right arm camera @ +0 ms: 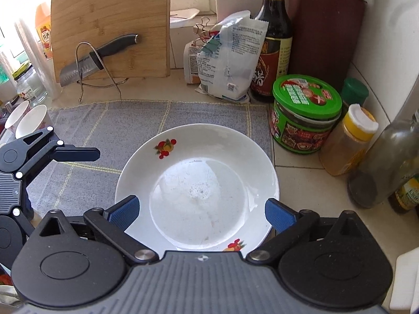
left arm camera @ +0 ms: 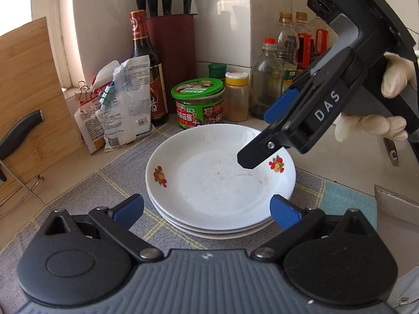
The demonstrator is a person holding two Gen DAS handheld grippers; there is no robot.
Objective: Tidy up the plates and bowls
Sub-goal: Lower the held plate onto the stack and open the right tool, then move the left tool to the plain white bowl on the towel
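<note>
White plate stack (left arm camera: pixel 220 183) lies untouched between both grippers' spread fingers (right arm camera: pixel 123 210).

Left tongs (left arm camera: pixel 207 210): black linkage arms, silver pivot screws, blue pads, ribbed grey housing. Right tongs (right arm camera: pixel 201 213): same build, white "DAS" lettering on the side. Pale glove (left arm camera: pixel 392 78) on hand.

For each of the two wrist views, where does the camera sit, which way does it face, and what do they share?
Left wrist: on the left gripper, angled down at the plate stack; shows its own open fingers, the right gripper and a gloved hand.
Right wrist: on the right gripper, steeply down over the top plate; the left gripper shows at left.
Shared: plates, green-lidded jar, cutting board.
</note>
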